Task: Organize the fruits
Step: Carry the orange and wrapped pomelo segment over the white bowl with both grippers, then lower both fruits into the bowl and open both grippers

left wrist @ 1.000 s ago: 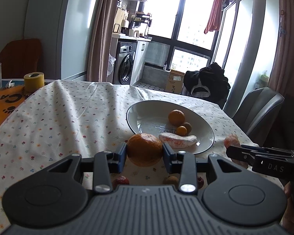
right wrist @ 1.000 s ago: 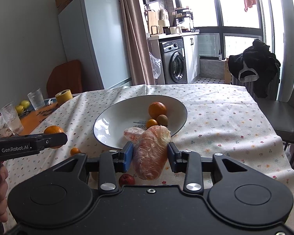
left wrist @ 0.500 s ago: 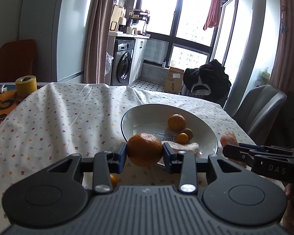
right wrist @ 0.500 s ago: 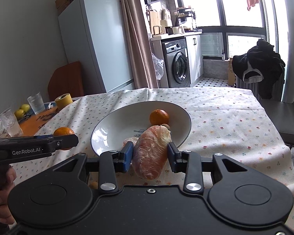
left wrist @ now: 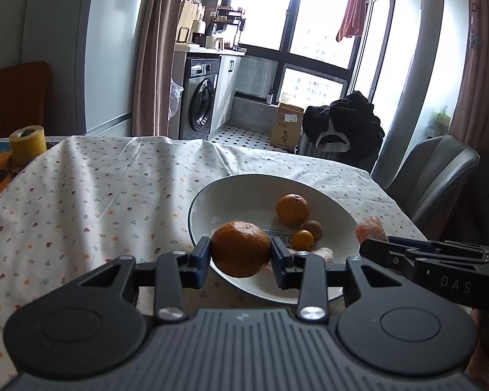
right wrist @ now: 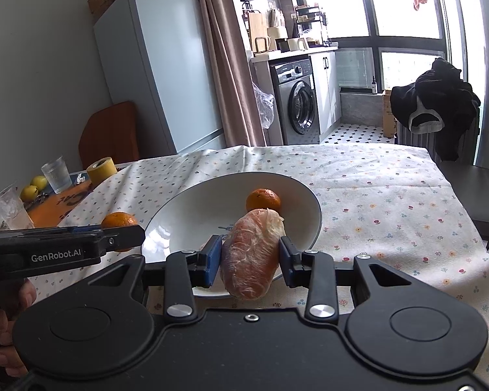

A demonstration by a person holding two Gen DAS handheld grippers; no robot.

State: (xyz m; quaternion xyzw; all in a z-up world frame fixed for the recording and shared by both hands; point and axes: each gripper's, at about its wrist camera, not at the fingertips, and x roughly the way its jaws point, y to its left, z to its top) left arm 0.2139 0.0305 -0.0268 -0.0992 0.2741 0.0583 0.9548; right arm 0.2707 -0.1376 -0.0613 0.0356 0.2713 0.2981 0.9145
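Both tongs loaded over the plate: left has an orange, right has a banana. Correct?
Not quite. The left tongs do hold an orange above the plate, but the right tongs hold a peeled pomelo segment, not a banana; see the right wrist view.

This was a home, a dining corner opening onto a small kitchen and laundry nook. A table stood under a flowered cloth, with a padded chair at its side and drinking glasses near its far end. Behind it rose a pale fridge beside a long curtain. Further back a washing machine sat below a counter crowded with jars and a cutting board. A towel hung by the tall windows (apartment blocks showed faintly outside), and dark clothes lay heaped on a rack.
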